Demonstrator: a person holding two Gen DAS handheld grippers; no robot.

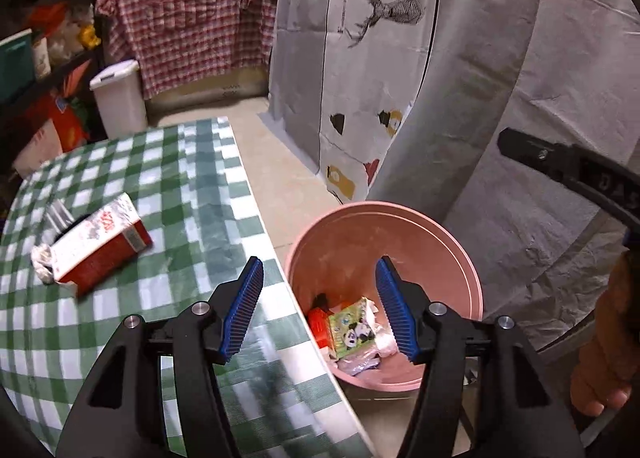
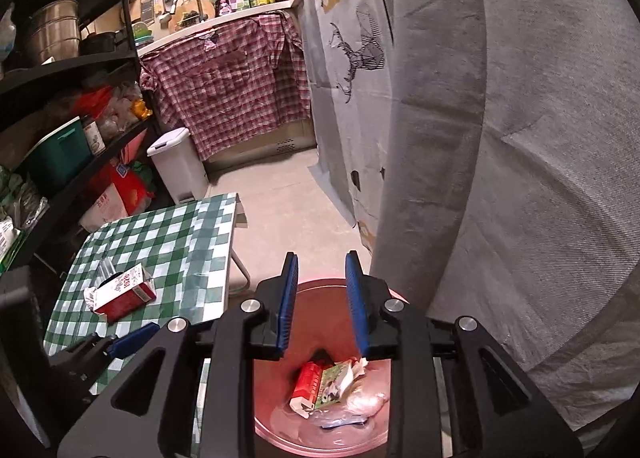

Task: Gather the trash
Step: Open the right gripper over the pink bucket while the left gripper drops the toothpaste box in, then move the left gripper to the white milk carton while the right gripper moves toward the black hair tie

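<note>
A pink trash bin [image 1: 460, 258] stands on the floor beside the green checked table [image 1: 160, 178]. It holds a red carton [image 2: 306, 382], a green panda packet [image 1: 352, 332] and crumpled wrappers. My left gripper [image 1: 318, 270] is open and empty over the table edge and bin rim. My right gripper [image 2: 322, 270] is open and empty directly above the bin [image 2: 332, 322]. A red and white carton [image 1: 96, 246] lies on its side on the table, with crumpled tissue [image 1: 42, 262] at its end; the carton also shows in the right wrist view [image 2: 124, 294].
A grey fabric cover [image 1: 500, 98] hangs close to the right of the bin. A white pedal bin [image 1: 118, 98] stands on the floor behind the table. Dark shelves [image 2: 60, 98] with goods line the left. A checked cloth [image 2: 232, 90] hangs under the counter.
</note>
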